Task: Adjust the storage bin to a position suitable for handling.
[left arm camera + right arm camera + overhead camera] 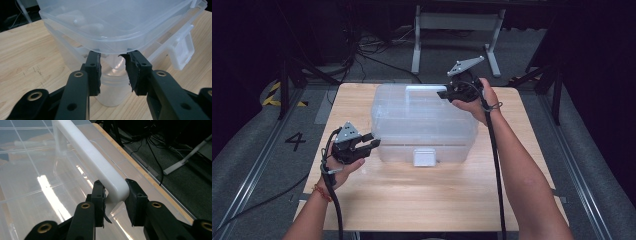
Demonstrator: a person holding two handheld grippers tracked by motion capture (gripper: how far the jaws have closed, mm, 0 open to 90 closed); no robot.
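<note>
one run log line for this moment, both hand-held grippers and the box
left hand-held gripper: open, at clear box corner | right hand-held gripper: open astride white handle | latch: down | table: wood

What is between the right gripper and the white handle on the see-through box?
Nothing visible. In the right gripper view the right gripper has its jaws on either side of the end of the white handle on the clear plastic box, with no other object in the gap.
</note>
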